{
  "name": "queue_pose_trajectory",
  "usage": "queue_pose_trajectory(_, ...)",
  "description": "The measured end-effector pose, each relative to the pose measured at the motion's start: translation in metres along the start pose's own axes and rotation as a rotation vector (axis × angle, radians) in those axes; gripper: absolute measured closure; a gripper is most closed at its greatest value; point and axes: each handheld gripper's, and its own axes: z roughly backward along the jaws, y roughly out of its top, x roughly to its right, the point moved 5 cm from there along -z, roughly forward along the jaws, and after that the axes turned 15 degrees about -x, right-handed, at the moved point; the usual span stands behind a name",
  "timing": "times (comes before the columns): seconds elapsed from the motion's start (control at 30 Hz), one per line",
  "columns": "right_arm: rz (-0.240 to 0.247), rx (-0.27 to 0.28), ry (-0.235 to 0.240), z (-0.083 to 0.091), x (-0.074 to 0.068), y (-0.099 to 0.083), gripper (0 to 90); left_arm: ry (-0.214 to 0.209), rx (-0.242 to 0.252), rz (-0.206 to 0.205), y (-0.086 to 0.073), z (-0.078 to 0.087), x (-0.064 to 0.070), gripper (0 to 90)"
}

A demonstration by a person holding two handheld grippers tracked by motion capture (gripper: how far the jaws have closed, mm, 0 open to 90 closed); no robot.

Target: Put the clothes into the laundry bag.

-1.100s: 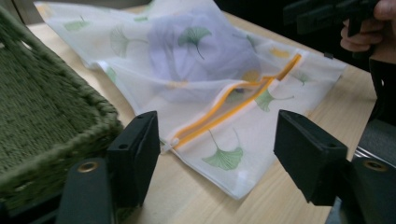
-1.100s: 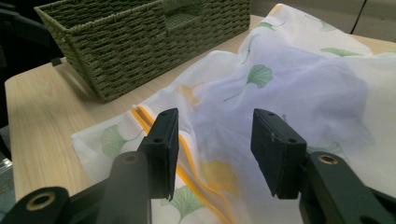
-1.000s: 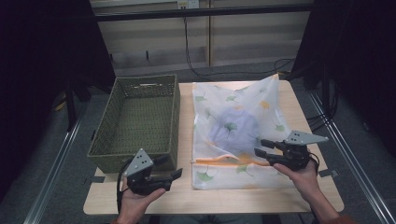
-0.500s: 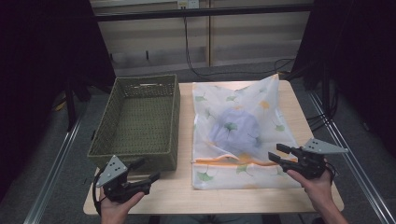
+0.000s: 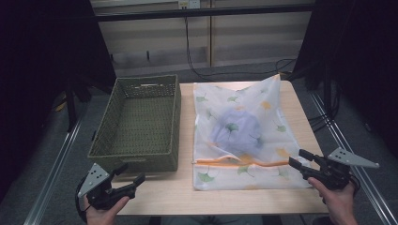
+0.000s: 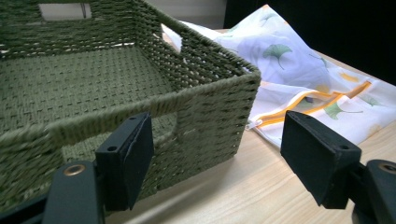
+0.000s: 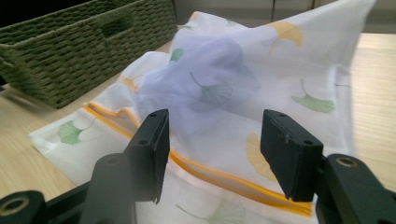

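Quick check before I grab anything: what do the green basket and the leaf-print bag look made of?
Green rectangular basket: looks like woven fibre or paper cord, matte, with a tight braided texture. White leaf-print bag with orange zipper: thin, semi-sheer fabric, probably fine mesh; the bluish bundle inside shows through.

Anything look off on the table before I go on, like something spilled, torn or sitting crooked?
Nothing stands out. The green woven basket sits square and empty; the leaf-print mesh bag lies flat beside it with a bluish item inside. Its orange zipper looks partly open, not damaged.
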Motion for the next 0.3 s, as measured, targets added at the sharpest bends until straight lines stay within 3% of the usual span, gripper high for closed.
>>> queue_pose_trajectory(0.2,-0.028,-0.008,-0.014,0.0057,0.0059,-0.0072,44.6,0.010,0.004,0.047,-0.0035,0.0000,-0.0084,28.3)
queue_pose_trajectory(0.3,-0.033,-0.014,-0.023,0.0014,0.0095,-0.0075,43.1,0.014,-0.006,0.047,-0.0046,-0.0011,-0.0078,29.1)
